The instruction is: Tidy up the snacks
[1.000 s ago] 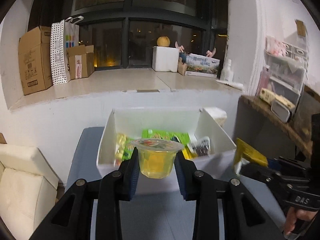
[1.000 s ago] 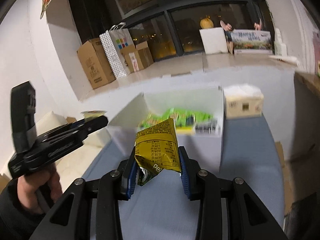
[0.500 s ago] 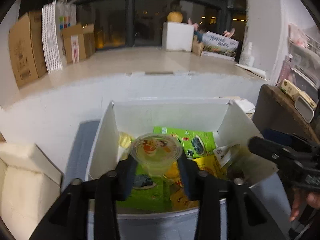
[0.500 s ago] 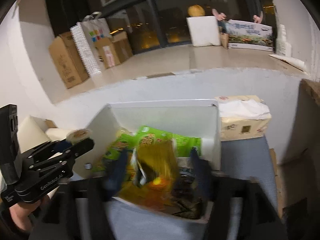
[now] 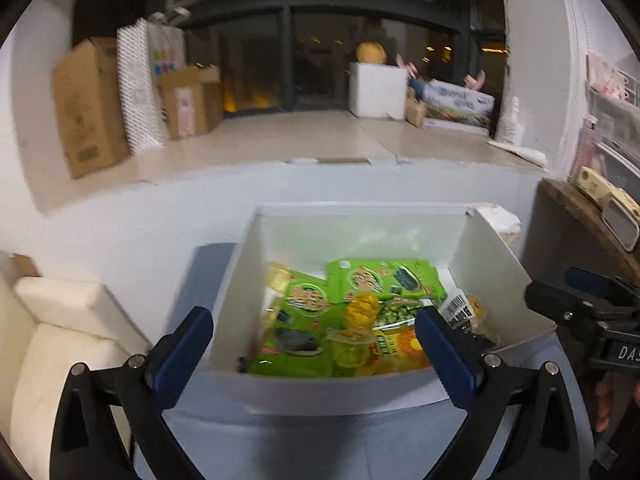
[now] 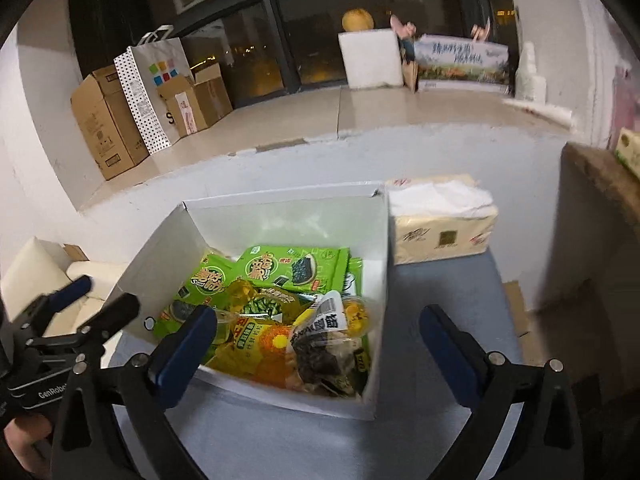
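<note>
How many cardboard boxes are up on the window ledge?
2: a tall cardboard box at the far left, and a smaller open cardboard box right of the spotted paper bag. More may hide behind them.

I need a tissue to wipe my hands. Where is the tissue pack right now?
In the right wrist view the tissue pack sits on the blue table top, against the far right corner of the white snack box, below the window ledge.
</note>
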{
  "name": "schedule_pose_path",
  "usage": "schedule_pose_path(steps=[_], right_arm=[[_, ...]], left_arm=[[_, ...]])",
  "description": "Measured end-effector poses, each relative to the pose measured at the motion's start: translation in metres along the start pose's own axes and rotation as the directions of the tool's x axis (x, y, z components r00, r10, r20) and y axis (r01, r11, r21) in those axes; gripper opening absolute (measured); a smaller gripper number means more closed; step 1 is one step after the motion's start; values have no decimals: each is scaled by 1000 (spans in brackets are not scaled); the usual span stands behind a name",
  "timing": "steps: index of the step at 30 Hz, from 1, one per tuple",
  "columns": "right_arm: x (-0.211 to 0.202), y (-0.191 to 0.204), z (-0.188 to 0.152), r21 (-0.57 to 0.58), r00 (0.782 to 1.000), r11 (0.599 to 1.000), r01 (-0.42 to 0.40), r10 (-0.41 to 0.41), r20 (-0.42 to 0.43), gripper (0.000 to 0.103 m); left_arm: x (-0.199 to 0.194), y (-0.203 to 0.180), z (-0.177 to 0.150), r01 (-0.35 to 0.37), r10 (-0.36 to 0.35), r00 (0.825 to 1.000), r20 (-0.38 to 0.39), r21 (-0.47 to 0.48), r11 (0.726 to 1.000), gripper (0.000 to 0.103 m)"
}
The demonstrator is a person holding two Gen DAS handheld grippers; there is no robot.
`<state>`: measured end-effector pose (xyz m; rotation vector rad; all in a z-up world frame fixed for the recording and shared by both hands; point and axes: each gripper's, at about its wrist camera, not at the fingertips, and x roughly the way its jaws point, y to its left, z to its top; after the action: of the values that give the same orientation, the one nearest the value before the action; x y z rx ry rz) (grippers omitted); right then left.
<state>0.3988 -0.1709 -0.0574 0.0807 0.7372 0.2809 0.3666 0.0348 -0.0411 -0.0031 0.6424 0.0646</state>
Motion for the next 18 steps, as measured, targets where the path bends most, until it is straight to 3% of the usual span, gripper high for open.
schedule_pose_path(steps=[2, 5, 11, 18], right_arm=[[-18, 4, -4, -10, 1000, 1000, 15, -15, 26, 103], [-51, 13, -14, -47, 996, 998, 52, -49, 79, 103], [-124, 33, -45, -120, 982, 991, 51, -29, 184, 103], [-193, 42, -86, -121, 973, 992, 39, -10, 231, 103]], left_arm=[[-26, 2, -5, -6, 8, 998, 54, -32, 999, 103], [-52, 3, -11, 70, -67, 996, 59, -61, 996, 103], [-115, -3, -29, 82, -76, 992, 100, -52, 995, 103], [-205, -2, -62, 25, -17, 984, 180, -43, 999, 103]])
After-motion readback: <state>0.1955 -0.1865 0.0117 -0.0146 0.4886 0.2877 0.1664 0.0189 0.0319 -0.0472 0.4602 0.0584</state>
